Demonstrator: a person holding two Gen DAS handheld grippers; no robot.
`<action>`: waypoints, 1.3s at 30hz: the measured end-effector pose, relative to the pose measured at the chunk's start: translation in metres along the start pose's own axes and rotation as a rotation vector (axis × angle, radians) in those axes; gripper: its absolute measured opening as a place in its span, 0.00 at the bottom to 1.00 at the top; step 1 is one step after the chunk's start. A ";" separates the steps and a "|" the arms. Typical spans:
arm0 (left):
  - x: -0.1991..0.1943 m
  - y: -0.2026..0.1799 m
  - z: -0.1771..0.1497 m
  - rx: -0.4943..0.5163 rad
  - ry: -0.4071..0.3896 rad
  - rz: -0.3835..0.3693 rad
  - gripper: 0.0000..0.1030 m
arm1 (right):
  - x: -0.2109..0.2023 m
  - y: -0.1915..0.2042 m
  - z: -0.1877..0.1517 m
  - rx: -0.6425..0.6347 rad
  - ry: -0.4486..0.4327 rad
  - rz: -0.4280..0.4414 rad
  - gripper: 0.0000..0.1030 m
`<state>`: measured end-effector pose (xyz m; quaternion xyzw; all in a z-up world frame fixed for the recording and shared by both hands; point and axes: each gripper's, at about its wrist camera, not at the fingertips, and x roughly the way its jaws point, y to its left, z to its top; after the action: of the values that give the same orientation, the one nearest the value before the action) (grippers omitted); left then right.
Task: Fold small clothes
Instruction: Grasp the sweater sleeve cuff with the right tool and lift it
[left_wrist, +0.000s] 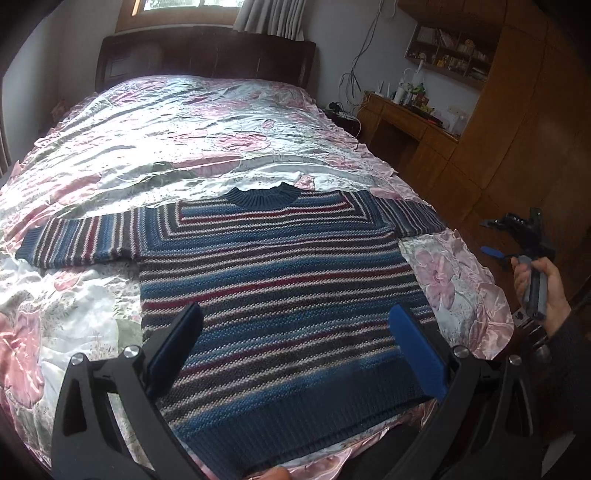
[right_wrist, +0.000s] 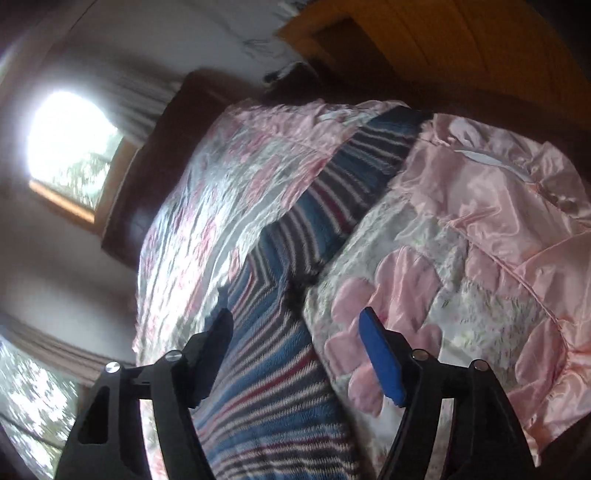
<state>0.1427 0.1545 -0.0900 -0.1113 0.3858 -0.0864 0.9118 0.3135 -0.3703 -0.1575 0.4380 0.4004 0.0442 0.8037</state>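
— While the striped sweater (left_wrist: 277, 266) was spread flat on the bed (left_wrist: 184, 122), sleeves stretched left-right, where was the left gripper (left_wrist: 295, 350) held?

— Above the near hem, wide open, empty. The right gripper (right_wrist: 295, 354), likewise parted and empty, was seen beside the right sleeve.

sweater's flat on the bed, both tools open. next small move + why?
Probably lower the right tool onto the right sleeve to fold it inward: the sweater lies spread flat, both sleeves out, nothing gripped, and that tool already points along the sleeve.

Both grippers, the left gripper (left_wrist: 295, 325) and the right gripper (right_wrist: 295, 332), have black frames, blue pads and shiny round screws. The person's sleeve (left_wrist: 570, 354) is dark.
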 end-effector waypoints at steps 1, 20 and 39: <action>0.009 -0.002 0.002 0.002 0.005 -0.006 0.97 | 0.005 -0.019 0.022 0.084 -0.019 0.058 0.70; 0.169 -0.033 0.021 0.058 0.151 -0.025 0.97 | 0.155 -0.157 0.226 0.346 -0.144 0.021 0.49; 0.175 -0.022 0.013 0.030 0.175 -0.014 0.97 | 0.143 -0.088 0.236 0.071 -0.183 -0.040 0.09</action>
<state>0.2706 0.0926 -0.1945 -0.0922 0.4618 -0.1080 0.8755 0.5466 -0.5223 -0.2391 0.4605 0.3353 -0.0261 0.8215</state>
